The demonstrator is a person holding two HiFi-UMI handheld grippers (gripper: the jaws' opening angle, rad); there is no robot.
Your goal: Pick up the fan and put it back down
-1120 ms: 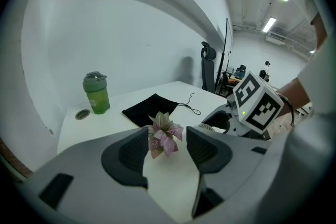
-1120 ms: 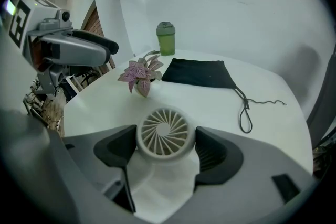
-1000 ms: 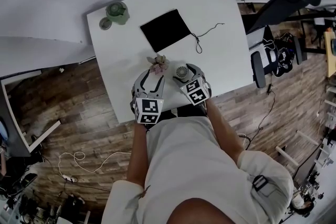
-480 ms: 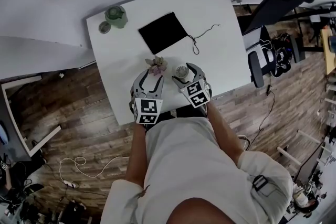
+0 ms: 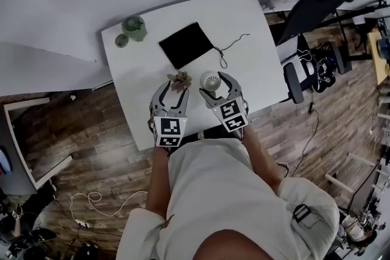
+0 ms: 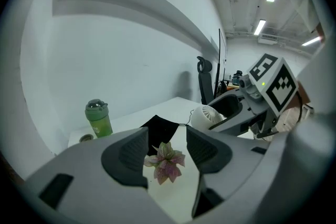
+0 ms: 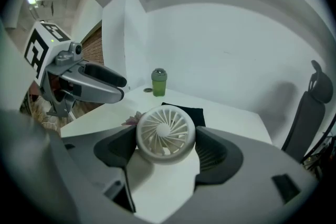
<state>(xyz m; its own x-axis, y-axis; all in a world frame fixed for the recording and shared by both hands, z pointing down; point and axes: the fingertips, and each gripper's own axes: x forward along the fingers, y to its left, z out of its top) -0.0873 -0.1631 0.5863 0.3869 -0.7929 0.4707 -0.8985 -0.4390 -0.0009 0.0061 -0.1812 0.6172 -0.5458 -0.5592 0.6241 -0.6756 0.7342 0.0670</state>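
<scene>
fan [image 7: 166, 136]: small, white and round, its grille facing the right gripper view; held clear of the bench [image 5: 250, 27], near the front edge, with its shadow on the surface beneath.
right claw [image 5: 214, 87]: jaws set wide, both pads pressed on the sides of the fan's housing.
left claw [image 6: 167, 152]: jaws apart, nothing gripped; it hovers just beside the right claw.
flower sprig [image 6: 166, 161]: pink and green, lying on the bench (it shows through the left claw's gap, touched by neither pad).
black pouch [image 5: 186, 44]: flat at mid-bench, its cord [image 5: 228, 47] trailing to the right.
green bottle [image 5: 135, 25]: upright at the far left corner, a small cap [image 5: 122, 41] just beside it.
</scene>
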